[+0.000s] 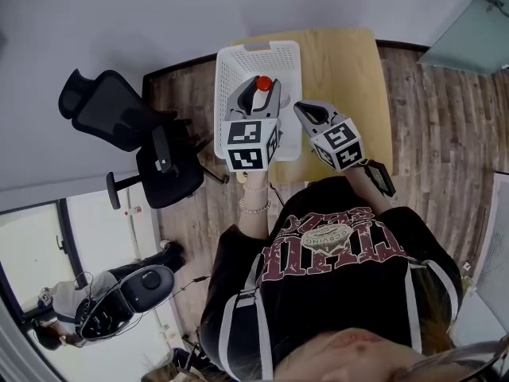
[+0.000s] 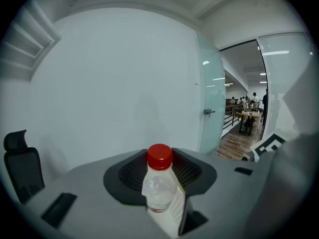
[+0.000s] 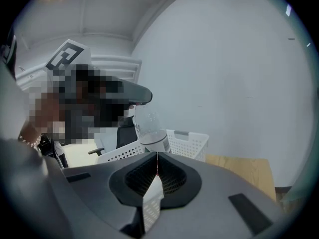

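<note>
A clear plastic bottle (image 1: 262, 87) with a red cap (image 2: 159, 157) stands upright between the jaws of my left gripper (image 1: 257, 95), which is shut on its body. The bottle hangs above a white slatted basket (image 1: 231, 56) on a light wooden table (image 1: 351, 60). My right gripper (image 1: 301, 109) is just to the right of the bottle, beside the basket's right rim. Its jaws meet in a thin line (image 3: 157, 169) with nothing between them. In the right gripper view the bottle (image 3: 149, 128) shows just beyond the jaws, in front of the basket (image 3: 187, 143).
A black office chair (image 1: 121, 122) stands left of the table on the wood floor. Behind the table is a white wall with a glass door (image 2: 212, 108) to its right. Another person (image 1: 60, 305) and a grey machine are at the bottom left.
</note>
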Motion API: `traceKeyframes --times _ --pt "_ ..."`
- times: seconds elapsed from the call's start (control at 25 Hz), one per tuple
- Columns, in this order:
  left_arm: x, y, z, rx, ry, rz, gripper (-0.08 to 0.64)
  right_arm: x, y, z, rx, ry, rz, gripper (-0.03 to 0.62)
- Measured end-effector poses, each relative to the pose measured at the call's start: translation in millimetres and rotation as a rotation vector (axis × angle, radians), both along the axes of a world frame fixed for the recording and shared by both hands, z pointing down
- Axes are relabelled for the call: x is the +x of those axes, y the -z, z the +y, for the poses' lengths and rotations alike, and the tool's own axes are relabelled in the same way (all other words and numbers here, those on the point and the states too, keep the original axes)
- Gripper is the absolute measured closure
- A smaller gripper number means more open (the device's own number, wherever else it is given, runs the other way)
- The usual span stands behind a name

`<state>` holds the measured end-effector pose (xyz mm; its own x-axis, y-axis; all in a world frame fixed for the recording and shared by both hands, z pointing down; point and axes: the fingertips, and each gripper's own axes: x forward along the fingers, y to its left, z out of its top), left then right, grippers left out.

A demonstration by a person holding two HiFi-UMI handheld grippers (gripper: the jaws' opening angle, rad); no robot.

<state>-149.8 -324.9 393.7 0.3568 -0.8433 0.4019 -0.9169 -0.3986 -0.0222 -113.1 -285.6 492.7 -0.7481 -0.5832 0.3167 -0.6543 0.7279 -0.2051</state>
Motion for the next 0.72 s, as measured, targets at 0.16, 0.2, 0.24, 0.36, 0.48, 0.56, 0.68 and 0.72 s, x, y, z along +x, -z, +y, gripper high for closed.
traceKeyframes --times 0.16,0.2,0.24,0.36,0.48,0.56,0.68,0.72 --pt "10.9 21.1 3.1 0.032 -0.021 0.010 0.364 14.6 3.7 1.7 0.002 -0.026 -0.007 0.574" --pt "13.4 26.2 4.0 0.041 -0.025 0.011 0.364 18.0 5.0 2.0 0.004 -0.032 -0.009 0.574" --pt "15.9 31.3 5.0 0.050 -0.030 0.011 0.364 21.3 6.1 2.4 0.006 -0.037 -0.011 0.574" --pt "23.4 46.0 8.4 0.075 -0.052 0.017 0.364 30.6 8.9 4.4 0.011 -0.055 -0.018 0.574" --pt "29.2 62.7 11.4 0.098 -0.073 0.031 0.364 40.0 12.4 6.9 0.017 -0.072 -0.024 0.574" --pt "34.8 72.1 14.2 0.113 -0.089 0.033 0.364 47.0 13.7 9.3 0.020 -0.084 -0.026 0.574" --pt "46.1 79.2 18.8 0.131 -0.115 0.030 0.364 55.4 14.0 12.8 0.022 -0.102 -0.028 0.574" --pt "50.4 80.0 19.8 0.133 -0.124 0.030 0.364 57.7 14.7 13.6 0.024 -0.107 -0.030 0.574"
